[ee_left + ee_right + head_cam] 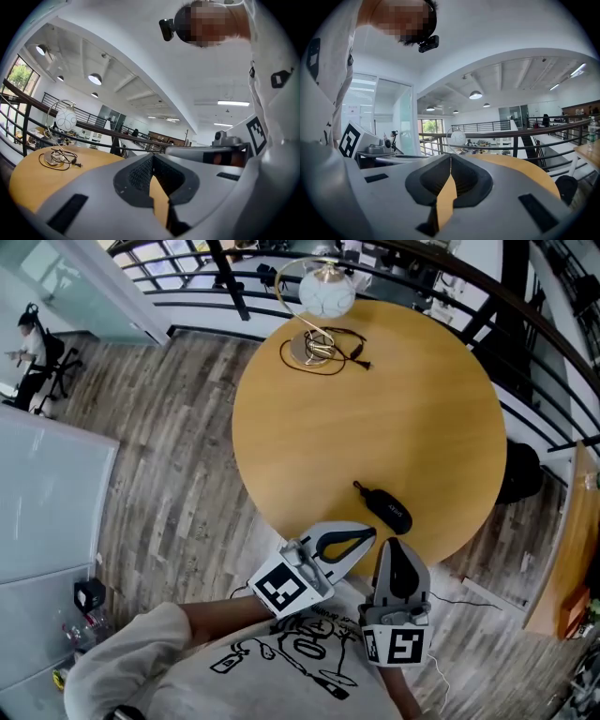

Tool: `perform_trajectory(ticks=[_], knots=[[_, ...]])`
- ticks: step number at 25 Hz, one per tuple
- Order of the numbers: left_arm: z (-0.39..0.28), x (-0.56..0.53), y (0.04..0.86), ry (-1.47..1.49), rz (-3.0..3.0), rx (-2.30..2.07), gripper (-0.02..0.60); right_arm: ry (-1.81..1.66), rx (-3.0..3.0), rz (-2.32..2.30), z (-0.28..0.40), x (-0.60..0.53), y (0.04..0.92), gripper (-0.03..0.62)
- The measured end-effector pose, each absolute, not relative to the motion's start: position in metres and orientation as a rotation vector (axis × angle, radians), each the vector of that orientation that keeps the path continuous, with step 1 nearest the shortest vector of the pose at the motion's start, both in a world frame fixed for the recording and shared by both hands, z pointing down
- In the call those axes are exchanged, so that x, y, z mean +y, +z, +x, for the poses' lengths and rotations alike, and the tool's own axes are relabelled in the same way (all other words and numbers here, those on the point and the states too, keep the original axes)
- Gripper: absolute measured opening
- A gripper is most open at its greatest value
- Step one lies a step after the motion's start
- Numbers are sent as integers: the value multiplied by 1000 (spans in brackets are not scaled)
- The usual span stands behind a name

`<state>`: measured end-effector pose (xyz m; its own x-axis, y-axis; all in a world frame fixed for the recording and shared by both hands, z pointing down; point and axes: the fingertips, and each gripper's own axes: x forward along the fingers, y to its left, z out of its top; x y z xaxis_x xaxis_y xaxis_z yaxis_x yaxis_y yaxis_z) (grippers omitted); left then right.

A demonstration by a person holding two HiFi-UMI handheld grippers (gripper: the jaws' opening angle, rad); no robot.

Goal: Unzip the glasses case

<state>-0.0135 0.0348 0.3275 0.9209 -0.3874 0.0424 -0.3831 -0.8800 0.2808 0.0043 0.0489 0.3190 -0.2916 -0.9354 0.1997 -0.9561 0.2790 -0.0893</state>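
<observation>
1 round wooden bench [375, 409] fills the head view. 2 grippers hang at its near edge, the left gripper [367, 536] and the right gripper [394, 544]. Each has its fingers pressed together on nothing, as its own view shows. 1 globe lamp [323, 292] stands at the far side, beside 1 coiled black cable [328, 357]. 1 black glasses case [386, 509], seen only in the head view, lies just ahead of the grippers. Its long axis runs diagonally, with the thin tab end pointing far-left.
</observation>
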Motion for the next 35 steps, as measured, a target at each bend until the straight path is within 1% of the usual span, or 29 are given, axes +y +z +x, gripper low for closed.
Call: perform_trajectory(ticks=[12,18,22,29,35], knots=[[-20,30,340,-4,2755,-589,6,323,-2401,1788,3,41,330,21],[-3,30,336,-3,2766,-602,6,312,-2407,1783,22,44,328,21],[15,29,341,31,2765,-606,6,324,-2392,1787,47,45,332,21],[55,29,368,222,2762,-554,6,408,-2315,1742,98,53,365,21],[86,27,434,519,2740,-434,6,563,-2227,1625,121,58,436,25]])
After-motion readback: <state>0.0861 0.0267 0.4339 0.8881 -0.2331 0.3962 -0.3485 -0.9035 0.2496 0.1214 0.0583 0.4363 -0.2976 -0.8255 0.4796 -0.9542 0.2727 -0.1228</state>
